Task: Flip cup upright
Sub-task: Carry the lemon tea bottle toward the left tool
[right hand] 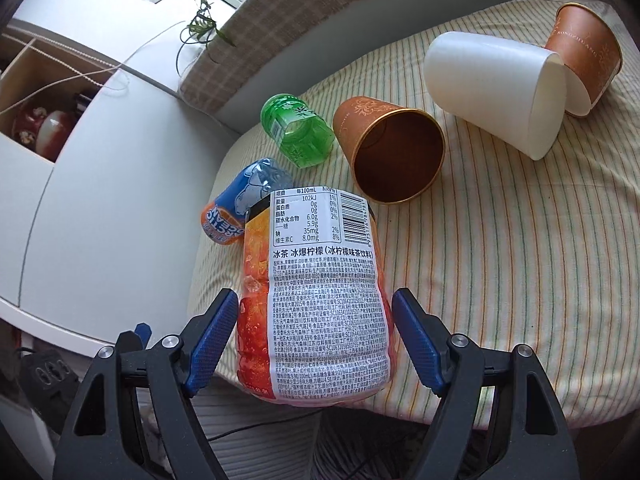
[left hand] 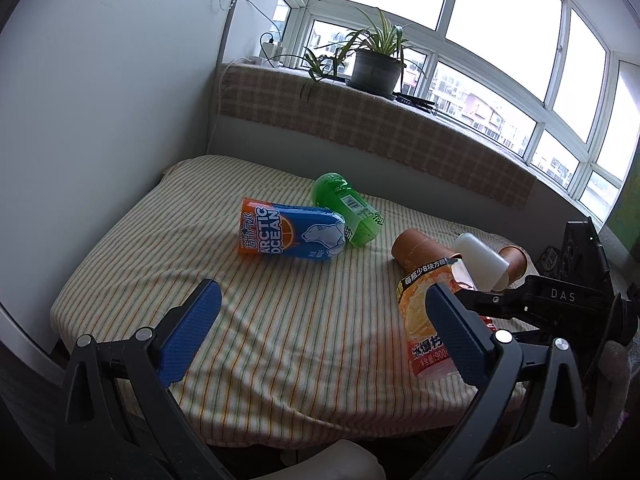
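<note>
Orange cut-bottle cup (right hand: 316,304) lies on its side at the bed (right hand: 520,240) edge, between my right gripper (right hand: 314,340) jaws, open, not pinching. Left gripper (left hand: 320,336) wide open, empty. Thin, light plastic, likely crushable: I'd grip mid-body softly.

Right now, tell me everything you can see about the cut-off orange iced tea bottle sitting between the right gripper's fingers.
The orange iced tea bottle is a clear plastic bottle with its top cut away, wrapped in an orange label with ice-cube graphics, a white panel of Chinese text, a nutrition table and a barcode. The cut edge looks jagged in the left wrist view. It stands near the front edge of the striped cloth, open end up, between the fingers of the right gripper, which is open; any finger contact is unclear.
</note>
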